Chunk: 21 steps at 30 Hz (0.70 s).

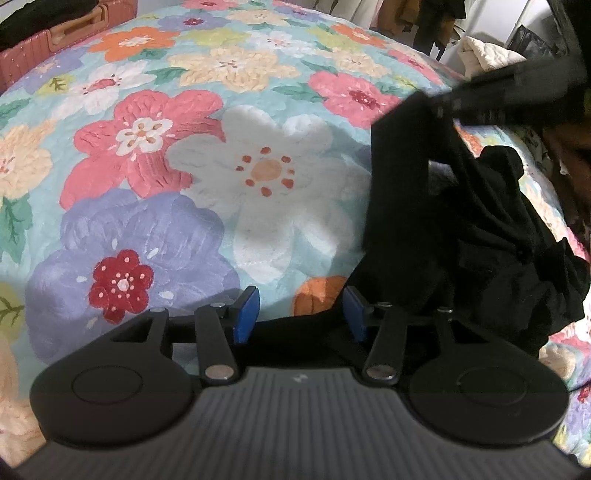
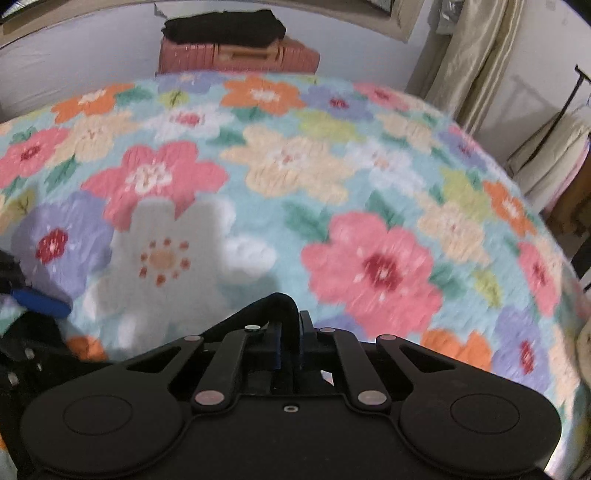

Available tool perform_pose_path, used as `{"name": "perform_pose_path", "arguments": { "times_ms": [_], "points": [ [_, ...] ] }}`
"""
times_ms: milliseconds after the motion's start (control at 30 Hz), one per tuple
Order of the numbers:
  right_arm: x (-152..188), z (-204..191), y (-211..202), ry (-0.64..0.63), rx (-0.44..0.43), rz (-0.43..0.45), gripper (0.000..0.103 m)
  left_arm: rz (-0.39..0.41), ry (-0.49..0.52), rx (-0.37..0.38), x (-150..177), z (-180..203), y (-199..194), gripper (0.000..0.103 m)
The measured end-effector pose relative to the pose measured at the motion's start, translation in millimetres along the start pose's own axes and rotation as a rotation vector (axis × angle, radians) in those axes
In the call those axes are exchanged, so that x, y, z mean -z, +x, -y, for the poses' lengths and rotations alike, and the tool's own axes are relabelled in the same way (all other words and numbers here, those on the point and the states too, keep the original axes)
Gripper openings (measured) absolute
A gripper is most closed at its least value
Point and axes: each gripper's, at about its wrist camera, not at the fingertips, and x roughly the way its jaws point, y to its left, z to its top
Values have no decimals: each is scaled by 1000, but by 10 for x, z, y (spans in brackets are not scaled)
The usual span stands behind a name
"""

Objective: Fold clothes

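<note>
A black garment (image 1: 461, 236) hangs crumpled at the right of the left wrist view, lifted above the flowered bedspread (image 1: 221, 147). My right gripper (image 1: 443, 107) holds its top edge there. In the right wrist view my right gripper (image 2: 290, 339) is shut on a fold of the black garment (image 2: 280, 306). My left gripper (image 1: 301, 314) is open, its blue pads (image 1: 245, 314) apart, with black cloth lying low between them. The left gripper's blue pad also shows at the left edge of the right wrist view (image 2: 40, 301).
A pink suitcase (image 2: 236, 59) with a dark folded pile (image 2: 225, 26) on top stands beyond the bed's far edge. Beige curtains (image 2: 461, 66) and a clothes rack (image 2: 554, 122) are at the right. A white padded item (image 1: 487, 55) lies past the bed.
</note>
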Motion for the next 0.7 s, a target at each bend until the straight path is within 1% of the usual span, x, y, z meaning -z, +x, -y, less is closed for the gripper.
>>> {"name": "perform_pose_path", "arguments": {
  "times_ms": [100, 233, 300, 533, 567, 700],
  "points": [
    [-252, 84, -91, -37, 18, 3, 8, 18, -9, 16, -6, -15, 7, 50],
    [-563, 174, -209, -52, 23, 31, 8, 42, -16, 24, -27, -14, -11, 51],
    [-668, 203, -243, -51, 25, 52, 8, 53, -18, 27, -29, -11, -28, 53],
    [-1012, 272, -275, -50, 29, 106, 8, 55, -18, 28, -24, -4, -5, 55],
    [-1064, 293, -278, -40, 31, 115, 8, 51, -18, 25, -21, -1, 4, 55],
    [-1266, 456, -306, 66, 35, 168, 8, 40, -13, 15, -7, 7, 32, 55]
  ]
}}
